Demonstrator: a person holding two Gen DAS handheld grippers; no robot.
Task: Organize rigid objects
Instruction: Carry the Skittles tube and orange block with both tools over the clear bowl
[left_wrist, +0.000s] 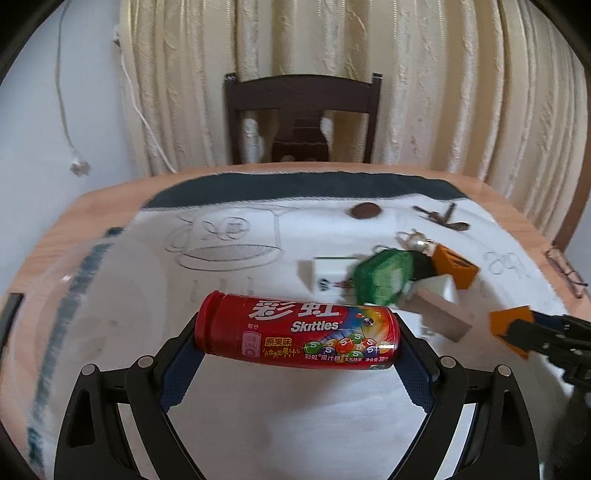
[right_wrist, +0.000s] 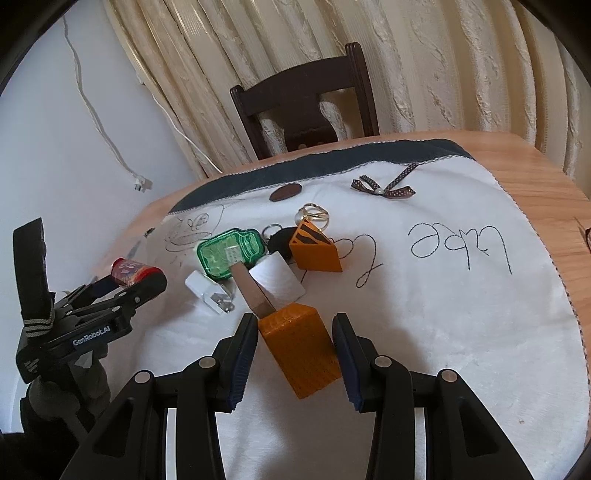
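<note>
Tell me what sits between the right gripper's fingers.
An orange block sits between them on the white cloth, gaps on both sides, shown in the right wrist view.

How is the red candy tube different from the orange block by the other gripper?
The candy tube is round, red and covered in print; the orange block is flat-sided and plain orange. The tube is clamped end to end by the left gripper. The block lies between the right gripper's open fingers, with gaps on both sides. Both are rigid and lie on their sides over the white cloth.
</note>
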